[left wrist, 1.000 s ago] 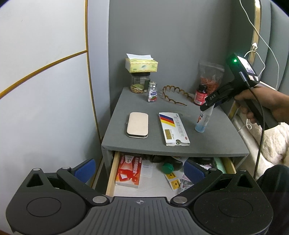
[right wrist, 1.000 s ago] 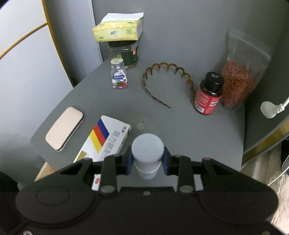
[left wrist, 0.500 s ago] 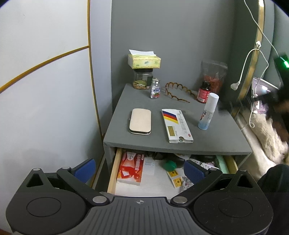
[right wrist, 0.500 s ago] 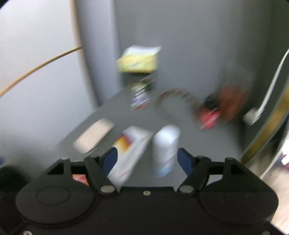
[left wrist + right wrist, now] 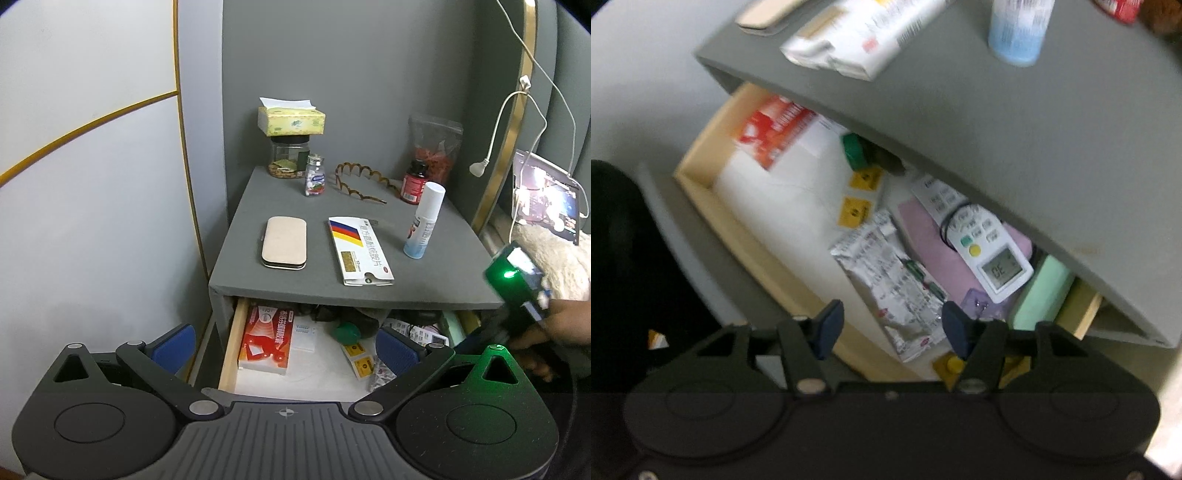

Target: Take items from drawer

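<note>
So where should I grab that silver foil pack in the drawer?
Across its narrow width near the middle, coming straight down. The foil pack lies flat and long in the open front of the drawer, clear of the overhanging top, probably crinkly enough to pinch.

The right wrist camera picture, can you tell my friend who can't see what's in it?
The right tongs, closing on nothing, point down into an open drawer under a grey bedside table. Below them lies a silver foil packet, beside a white remote, with a red box and a green cap farther back. The picture is blurry.
</note>
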`<state>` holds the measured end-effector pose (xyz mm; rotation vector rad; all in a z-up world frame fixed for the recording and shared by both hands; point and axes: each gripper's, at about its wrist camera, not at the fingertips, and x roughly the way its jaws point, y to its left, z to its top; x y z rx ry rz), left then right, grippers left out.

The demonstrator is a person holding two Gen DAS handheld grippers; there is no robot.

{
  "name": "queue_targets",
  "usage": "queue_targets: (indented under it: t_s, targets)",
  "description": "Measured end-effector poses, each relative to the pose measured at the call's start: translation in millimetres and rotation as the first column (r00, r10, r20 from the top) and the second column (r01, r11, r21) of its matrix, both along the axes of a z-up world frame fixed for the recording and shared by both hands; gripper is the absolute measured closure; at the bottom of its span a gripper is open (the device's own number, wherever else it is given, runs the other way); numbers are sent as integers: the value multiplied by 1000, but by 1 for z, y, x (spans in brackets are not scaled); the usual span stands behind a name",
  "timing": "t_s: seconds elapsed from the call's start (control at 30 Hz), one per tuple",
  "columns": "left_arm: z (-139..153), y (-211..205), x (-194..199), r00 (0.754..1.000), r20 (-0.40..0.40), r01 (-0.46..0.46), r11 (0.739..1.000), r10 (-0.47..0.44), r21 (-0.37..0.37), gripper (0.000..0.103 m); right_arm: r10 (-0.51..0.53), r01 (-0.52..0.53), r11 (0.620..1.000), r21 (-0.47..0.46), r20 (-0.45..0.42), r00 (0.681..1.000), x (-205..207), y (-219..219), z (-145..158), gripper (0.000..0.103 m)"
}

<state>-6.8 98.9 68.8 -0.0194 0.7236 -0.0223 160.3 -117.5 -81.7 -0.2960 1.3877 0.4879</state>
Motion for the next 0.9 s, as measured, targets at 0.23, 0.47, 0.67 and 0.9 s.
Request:
queue_targets:
  t_s: [0.23, 0.47, 0.67, 0.9]
  targets:
    - [1, -1, -1, 1000, 2, 3, 1000, -3, -3, 0, -16, 16, 999, -37, -3, 1000, 1, 18, -34, 37]
    - [2, -1, -1, 1000, 6, 5, 1000, -5, -4, 0, 22, -25, 995, -100, -27, 999, -1, 35, -67, 32]
    - [3, -2, -3, 1000, 9, 8, 1000, -8, -1, 0, 76, -80, 991, -110, -35, 996, -4, 44, -69, 47]
    - [5, -3, -4, 1000, 14, 9, 1000, -9, 0, 0, 21, -21, 1000, 3, -18, 1000, -6, 31, -43, 98]
